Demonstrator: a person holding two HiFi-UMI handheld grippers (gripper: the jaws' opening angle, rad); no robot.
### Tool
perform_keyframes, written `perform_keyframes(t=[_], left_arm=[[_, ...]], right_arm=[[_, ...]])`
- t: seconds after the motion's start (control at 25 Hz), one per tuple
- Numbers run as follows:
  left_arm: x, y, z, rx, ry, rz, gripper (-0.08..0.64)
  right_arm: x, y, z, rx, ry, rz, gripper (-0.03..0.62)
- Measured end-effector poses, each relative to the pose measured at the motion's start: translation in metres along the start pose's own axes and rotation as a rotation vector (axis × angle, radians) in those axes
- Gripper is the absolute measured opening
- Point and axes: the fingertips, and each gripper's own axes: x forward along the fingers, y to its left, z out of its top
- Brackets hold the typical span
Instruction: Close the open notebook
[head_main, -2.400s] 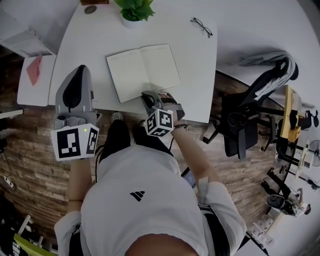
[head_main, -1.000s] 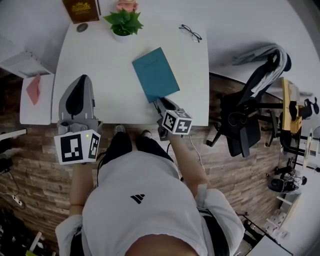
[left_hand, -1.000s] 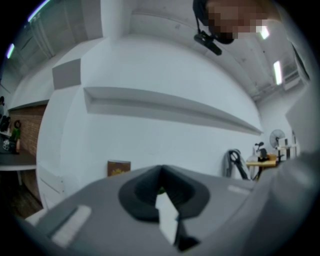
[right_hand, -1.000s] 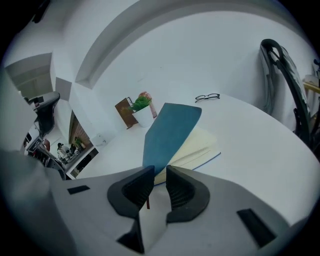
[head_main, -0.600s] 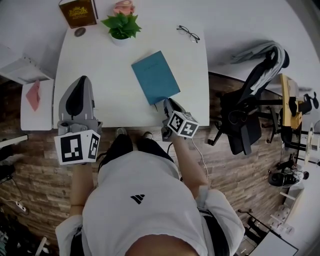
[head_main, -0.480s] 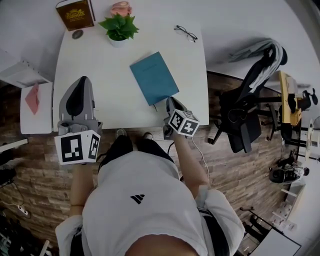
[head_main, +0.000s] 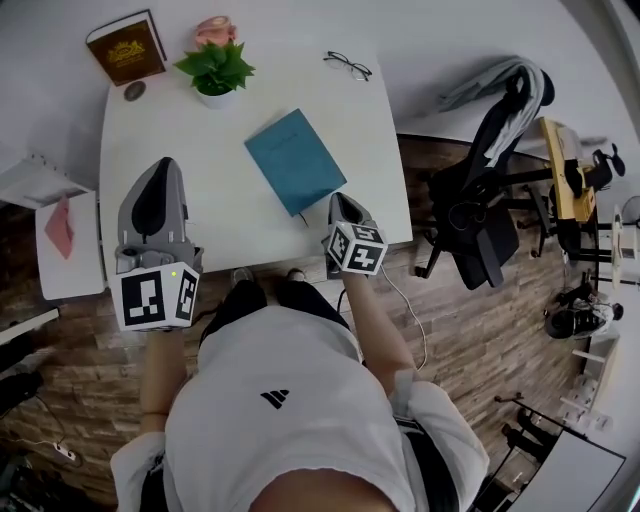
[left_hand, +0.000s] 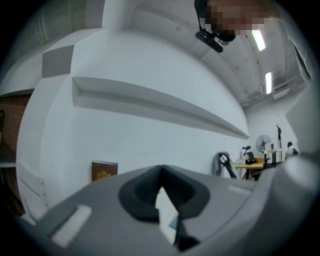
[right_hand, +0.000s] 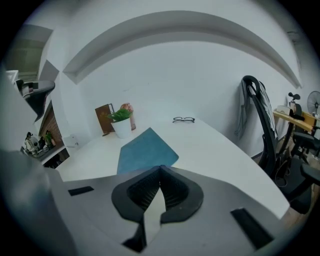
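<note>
Teal rectangular notebook (head_main: 295, 161) lies shut on the white surface (head_main: 220, 205), so the right claw (head_main: 340, 200) is closing empty beside it, while the left claw (head_main: 158, 168) sits pinched and idle.

The notebook (head_main: 295, 160) shows a plain teal cover against the white worktop (head_main: 200, 150). At the far corner lies a brown book (head_main: 125, 47) with gold print. Beside it is a plant (head_main: 213, 65) with bright green leaves in a white pot, and something pink (head_main: 213, 27) sits behind. The glasses (head_main: 347, 65) have dark frames. The left claw (head_main: 161, 164) is grey with a black inset, its cube patterned in black-and-white squares. The floor (head_main: 470, 330) is brown planking. The chair (head_main: 480, 225) is black, with a grey cloth (head_main: 490, 80) draped over it.
</note>
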Motion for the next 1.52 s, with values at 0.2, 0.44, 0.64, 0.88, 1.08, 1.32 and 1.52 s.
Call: perform_keyframes(t=[0.2,0.44,0.64,0.88,1.08,1.32,1.52], left_arm=[[0.009,-0.012,0.001,-0.011,-0.009,-0.041,0.009],[0.014,-0.027,0.003,-0.016,-0.017,-0.07,0.009],[0.014,-0.038,0.005,-0.013,-0.021,-0.079,0.009],[0.013,-0.05,0.009,-0.012,-0.031,-0.084,0.009],[0.012,-0.06,0.012,-0.014,-0.04,-0.086,0.009],[0.012,-0.072,0.016,-0.007,-0.047,-0.093,0.009],[0.01,-0.082,0.02,-0.002,-0.052,-0.096,0.009]], right_arm=[[-0.024,0.012,0.033,-0.06,-0.104,0.016,-0.002],[-0.051,0.026,0.071,-0.119,-0.213,0.048,-0.002],[-0.075,0.033,0.099,-0.168,-0.296,0.066,-0.002],[-0.104,0.033,0.128,-0.223,-0.376,0.064,-0.002],[-0.129,0.031,0.152,-0.268,-0.45,0.051,-0.002],[-0.154,0.03,0.176,-0.309,-0.519,0.047,-0.002],[-0.174,0.029,0.192,-0.299,-0.571,0.06,-0.002]])
